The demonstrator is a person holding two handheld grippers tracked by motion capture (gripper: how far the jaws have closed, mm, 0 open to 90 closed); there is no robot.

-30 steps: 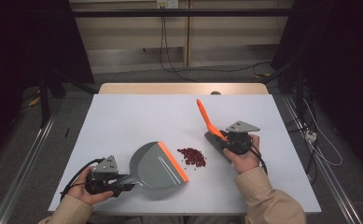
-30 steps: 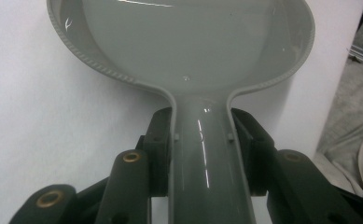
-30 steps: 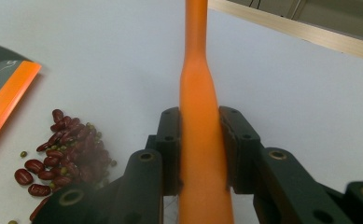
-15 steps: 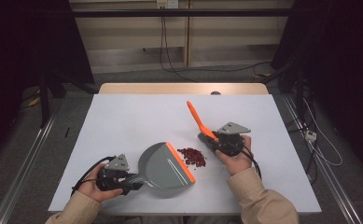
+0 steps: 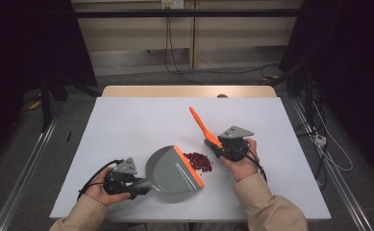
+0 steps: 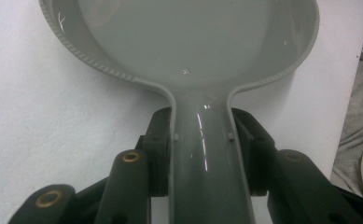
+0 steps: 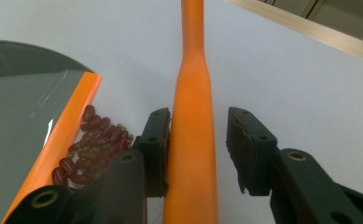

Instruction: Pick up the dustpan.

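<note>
With the left tool (image 5: 139, 185) clamped on the grey dustpan (image 5: 172, 169) handle, its orange lip touching the red beans (image 5: 200, 161), the right tool (image 5: 212, 143), jaws just opening with a gap beside the orange brush handle (image 5: 201, 124), should re-clamp before sweeping.

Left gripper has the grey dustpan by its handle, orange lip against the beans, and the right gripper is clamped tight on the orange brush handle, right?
Not quite: the right gripper is open, one pad clear of the orange brush handle, as the right gripper view shows. The rest holds.

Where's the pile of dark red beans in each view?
High view: pile of dark red beans mid-table, at the grey dustpan's orange lip.
Left gripper view: not in it.
Right gripper view: lower left, beside that lip.
Shared landmark: the orange lip.
</note>
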